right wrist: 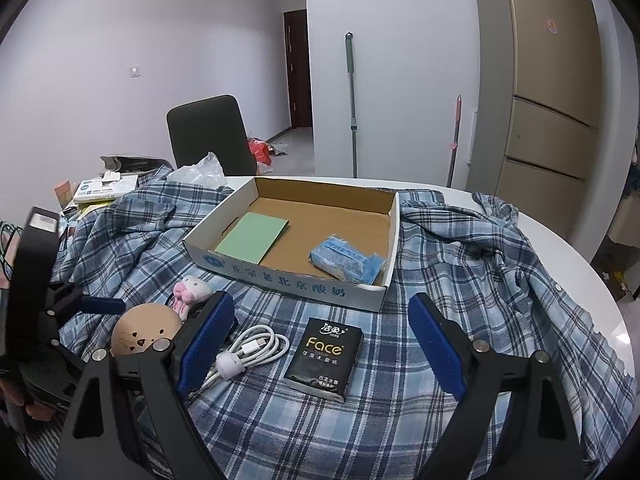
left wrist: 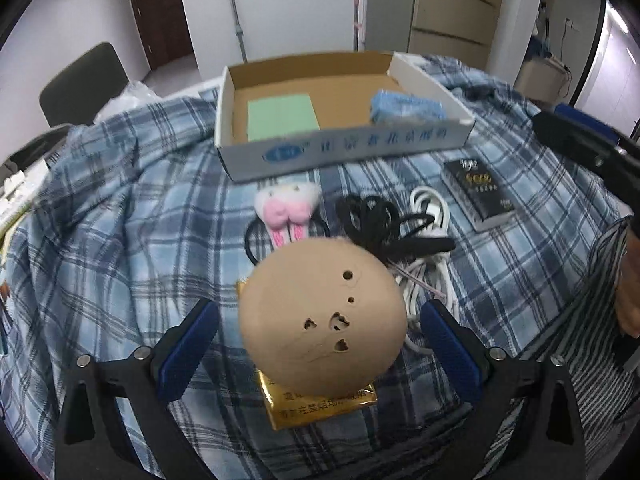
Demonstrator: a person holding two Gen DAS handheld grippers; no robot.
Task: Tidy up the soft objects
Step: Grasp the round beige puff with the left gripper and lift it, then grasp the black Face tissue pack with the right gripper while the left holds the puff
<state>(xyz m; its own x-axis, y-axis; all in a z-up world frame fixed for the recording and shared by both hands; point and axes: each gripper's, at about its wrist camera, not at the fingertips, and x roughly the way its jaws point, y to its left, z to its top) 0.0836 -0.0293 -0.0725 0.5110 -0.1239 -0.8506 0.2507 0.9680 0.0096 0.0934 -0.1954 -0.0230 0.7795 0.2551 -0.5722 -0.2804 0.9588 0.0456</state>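
A tan round squishy toy (left wrist: 322, 316) with a small face sits between the fingers of my left gripper (left wrist: 316, 344); the jaws stand wide and do not touch it. It rests on a gold packet (left wrist: 320, 404). It also shows in the right wrist view (right wrist: 144, 328). A pink-and-white plush bunny (left wrist: 288, 206) lies just beyond it. My right gripper (right wrist: 320, 344) is open and empty above a black tissue pack (right wrist: 326, 354). A cardboard box (right wrist: 280, 280) holds a green pad (right wrist: 252, 238) and a blue tissue pack (right wrist: 346, 262).
A blue plaid shirt (right wrist: 460, 264) covers the round white table (right wrist: 568, 248). A coiled white cable (right wrist: 248, 350) and a black cord (left wrist: 372, 216) lie near the toy. Books (right wrist: 100, 190) are stacked at the left; a chair (right wrist: 208, 136) stands behind.
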